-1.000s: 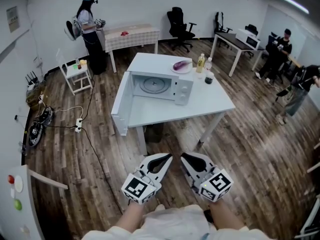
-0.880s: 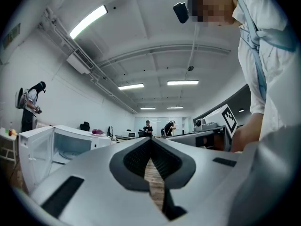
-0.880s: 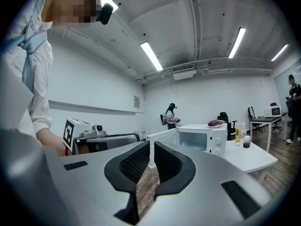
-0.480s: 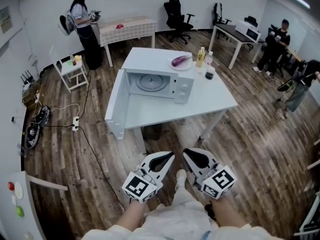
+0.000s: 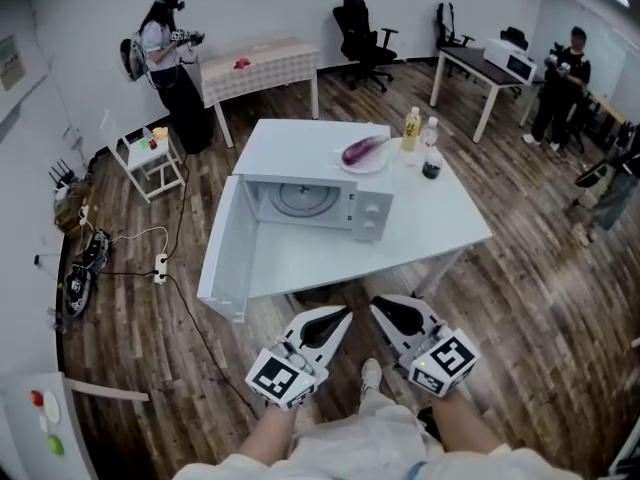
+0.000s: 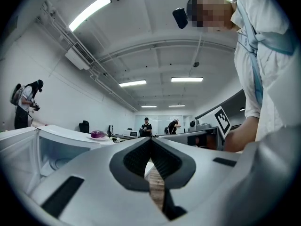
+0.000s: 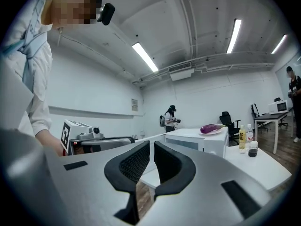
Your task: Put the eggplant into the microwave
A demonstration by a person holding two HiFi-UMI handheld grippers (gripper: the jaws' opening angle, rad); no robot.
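The purple eggplant (image 5: 362,150) lies on a white plate on top of the white microwave (image 5: 318,200), which stands on the white table (image 5: 440,230). The microwave's door (image 5: 226,252) hangs wide open to the left and its cavity shows only the turntable. My left gripper (image 5: 338,317) and right gripper (image 5: 385,311) are side by side low in the head view, over the wooden floor, short of the table's near edge. Both are shut with nothing in them. The left gripper view shows the eggplant (image 6: 98,134) far ahead, and in the right gripper view the eggplant (image 7: 212,128) lies beyond the jaws.
Two bottles (image 5: 411,128) and a dark cup (image 5: 431,168) stand on the table right of the microwave. A power strip and cables (image 5: 160,265) lie on the floor at left. A person (image 5: 162,53) stands by a checked table (image 5: 260,63); other people (image 5: 560,73) stand at right.
The table and microwave have come nearer and lower in the head view as I step forward. Both grippers keep their place in the frame and stay shut.
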